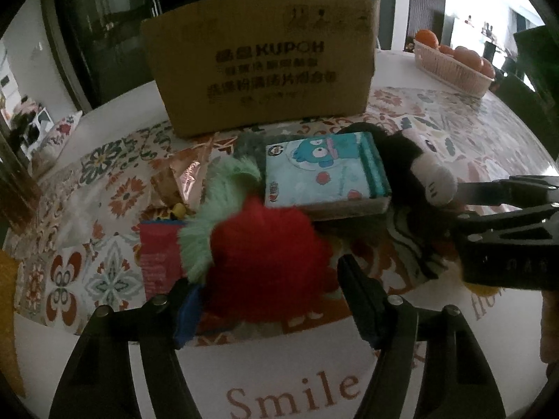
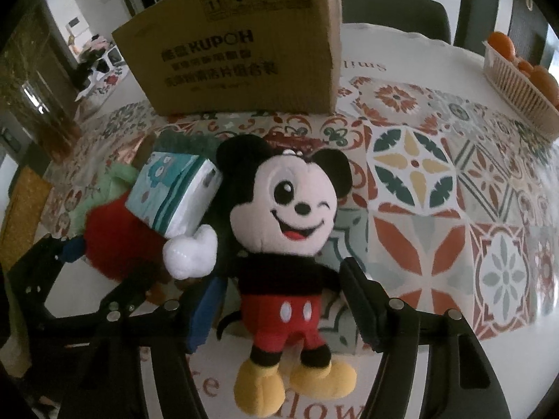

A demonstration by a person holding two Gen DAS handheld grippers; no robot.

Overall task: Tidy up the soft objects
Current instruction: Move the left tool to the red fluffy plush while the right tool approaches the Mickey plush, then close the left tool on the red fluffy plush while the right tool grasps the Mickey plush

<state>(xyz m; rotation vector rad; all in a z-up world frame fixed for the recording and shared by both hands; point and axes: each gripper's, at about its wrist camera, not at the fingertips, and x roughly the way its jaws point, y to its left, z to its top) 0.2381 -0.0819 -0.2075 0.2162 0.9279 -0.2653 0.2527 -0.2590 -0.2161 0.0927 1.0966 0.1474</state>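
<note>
A red plush with a green fuzzy top [image 1: 265,258] lies on the patterned table, between the fingers of my open left gripper [image 1: 267,300]. It also shows in the right wrist view [image 2: 118,234]. A tissue pack with a blue cartoon [image 1: 321,171] rests just behind it and shows in the right wrist view too [image 2: 171,192]. A Mickey Mouse plush [image 2: 286,230] lies face up, its body between the fingers of my open right gripper [image 2: 284,305]. In the left wrist view its white hand [image 1: 436,178] shows beside the right gripper's body [image 1: 506,241].
A brown cardboard box [image 1: 258,66] stands behind the pile, also in the right wrist view [image 2: 237,59]. A basket of oranges [image 1: 454,66] sits at the far right. A red packet [image 1: 157,258] and a shiny copper wrapper [image 1: 185,178] lie left of the red plush.
</note>
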